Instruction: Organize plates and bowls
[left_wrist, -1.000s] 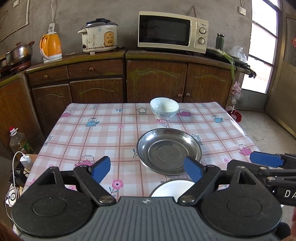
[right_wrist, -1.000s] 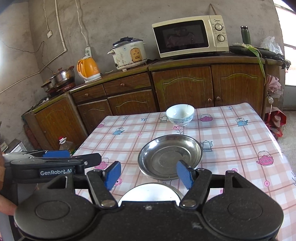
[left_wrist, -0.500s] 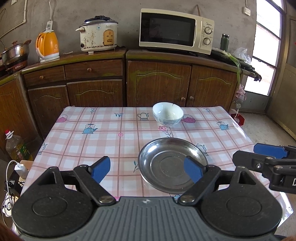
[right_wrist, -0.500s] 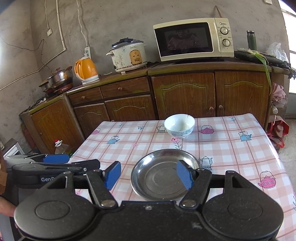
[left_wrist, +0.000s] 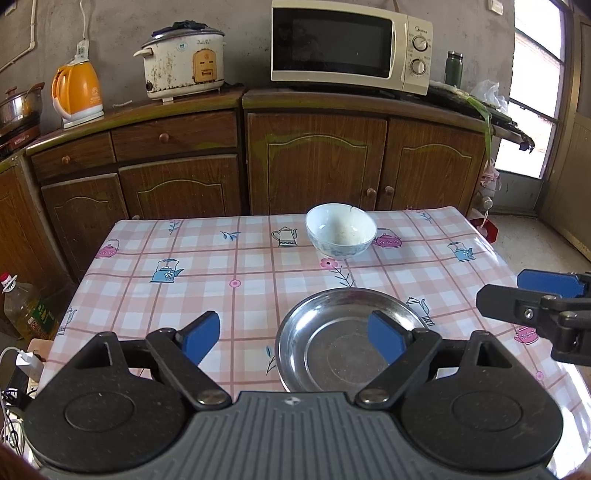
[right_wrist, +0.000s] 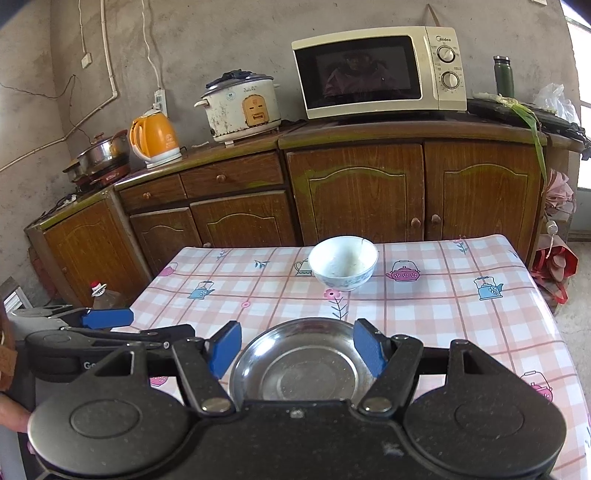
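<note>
Steel plate near the table's front edge, bowl at the back

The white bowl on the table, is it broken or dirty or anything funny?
Yes. The white bowl has a small nick in its far rim, with a thin line running down from it, like a crack. Inside are faint brownish smears. It stands upright beyond the metal plate.

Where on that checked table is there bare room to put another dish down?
The table's whole left half, beside the steel plate and white bowl, is bare. So is the right strip past both dishes. The middle is crowded: bowl behind, plate in front, a narrow gap between.
</note>
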